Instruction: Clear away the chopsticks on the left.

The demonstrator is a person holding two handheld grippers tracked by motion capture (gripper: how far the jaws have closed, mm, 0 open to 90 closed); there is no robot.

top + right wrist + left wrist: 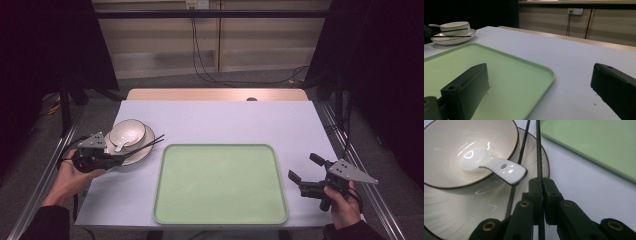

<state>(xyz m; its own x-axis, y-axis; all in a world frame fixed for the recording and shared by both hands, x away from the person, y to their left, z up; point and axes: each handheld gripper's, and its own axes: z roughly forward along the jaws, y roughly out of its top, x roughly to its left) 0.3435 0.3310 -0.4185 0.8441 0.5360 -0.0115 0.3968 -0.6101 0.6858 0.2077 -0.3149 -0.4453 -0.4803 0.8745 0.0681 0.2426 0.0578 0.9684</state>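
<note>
Tool positions are seen first in the high view: the left tool (121,158) is pinched on one chopstick (145,145) at the plate (145,152) on the left of the surface (240,120), while the right tool (299,181) is held spread beside the tray (220,184), well apart from the dishes. Counted there are one plate, one bowl (128,133), one spoon (121,144), two chopsticks and one green tray. In the left gripper view the jaws are pressed together on the one chopstick (539,157) near its end; the other chopstick (522,147) lies just beside it across the plate rim, and the spoon (496,167) rests in the bowl (439,150). The stick is judged light, stiff, thin and likely slippery, so a firm pinch is called for. In the right gripper view the jaws stand wide apart over the tray edge (544,75), nothing between them.
</note>
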